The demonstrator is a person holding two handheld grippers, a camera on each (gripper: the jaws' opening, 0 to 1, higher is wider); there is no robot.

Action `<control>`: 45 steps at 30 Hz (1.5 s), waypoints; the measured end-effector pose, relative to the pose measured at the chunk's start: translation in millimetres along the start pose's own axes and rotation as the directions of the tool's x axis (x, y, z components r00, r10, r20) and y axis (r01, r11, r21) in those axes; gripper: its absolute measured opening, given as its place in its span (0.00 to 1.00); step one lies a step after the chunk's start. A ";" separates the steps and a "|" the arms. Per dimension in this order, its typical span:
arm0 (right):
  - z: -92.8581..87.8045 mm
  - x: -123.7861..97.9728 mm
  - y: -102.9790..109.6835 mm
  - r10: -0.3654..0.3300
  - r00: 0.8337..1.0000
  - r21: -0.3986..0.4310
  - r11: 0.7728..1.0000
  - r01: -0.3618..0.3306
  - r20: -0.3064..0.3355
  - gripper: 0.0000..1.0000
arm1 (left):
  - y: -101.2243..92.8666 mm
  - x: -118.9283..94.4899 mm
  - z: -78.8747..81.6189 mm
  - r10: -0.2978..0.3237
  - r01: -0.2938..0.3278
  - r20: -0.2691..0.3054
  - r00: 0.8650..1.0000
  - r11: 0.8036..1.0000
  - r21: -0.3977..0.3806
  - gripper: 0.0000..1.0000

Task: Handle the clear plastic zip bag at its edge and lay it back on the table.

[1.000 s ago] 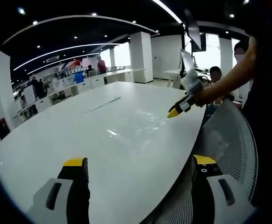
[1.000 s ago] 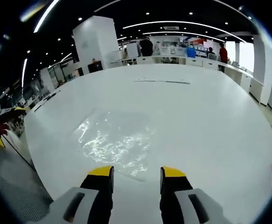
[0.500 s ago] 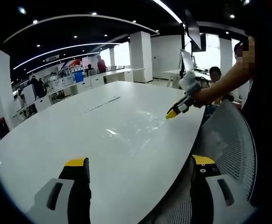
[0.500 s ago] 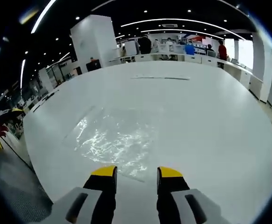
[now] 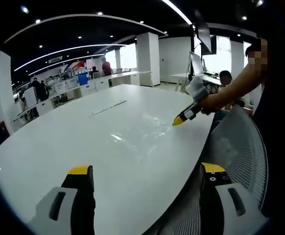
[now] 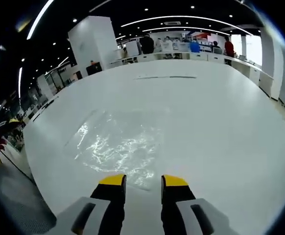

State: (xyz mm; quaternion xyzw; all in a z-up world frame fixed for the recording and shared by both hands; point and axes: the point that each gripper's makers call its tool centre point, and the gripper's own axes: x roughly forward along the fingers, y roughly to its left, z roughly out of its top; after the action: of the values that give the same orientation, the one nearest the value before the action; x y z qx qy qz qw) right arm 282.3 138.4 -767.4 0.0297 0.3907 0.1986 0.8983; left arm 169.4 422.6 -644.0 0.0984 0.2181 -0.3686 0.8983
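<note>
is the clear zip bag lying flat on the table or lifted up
Lying flat: the clear zip bag is spread on the white table, wrinkles glinting.

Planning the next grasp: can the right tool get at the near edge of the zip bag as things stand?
Probably yes. The right tool is open, and the zip bag lies flat on the table just ahead of its tips, with nothing between them.

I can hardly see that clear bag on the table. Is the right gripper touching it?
Cannot tell. In the right gripper view the right gripper sits at the zip bag's near edge, jaws apart, but neither contact nor a gap shows plainly.
</note>
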 end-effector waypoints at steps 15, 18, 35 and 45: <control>2.7 12.6 -4.4 -0.013 1.000 -0.014 1.000 0.012 -0.024 0.17 | -1.9 -2.2 -4.8 0.001 -0.001 -0.014 1.000 1.000 -0.011 0.87; 3.2 14.8 -5.1 -0.021 0.999 -0.021 1.000 0.020 -0.029 0.16 | -2.2 -2.0 -5.8 -0.001 0.001 -0.016 1.000 1.000 -0.012 0.86; 0.3 18.1 -12.1 -0.084 0.993 -0.137 0.988 0.072 -0.089 0.06 | 0.1 0.3 -8.7 -0.005 0.005 -0.015 1.000 1.000 -0.010 0.85; -0.1 14.6 -13.9 -0.094 0.991 -0.112 0.990 0.083 -0.097 0.11 | -2.0 1.0 -8.9 -0.007 0.007 -0.013 1.000 1.000 -0.014 0.85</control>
State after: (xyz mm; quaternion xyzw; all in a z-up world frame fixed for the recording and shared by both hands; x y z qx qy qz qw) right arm 295.9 131.2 -780.5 -0.0464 0.4258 0.1806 0.8854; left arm 165.8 423.6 -652.3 0.0938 0.2268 -0.3698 0.8961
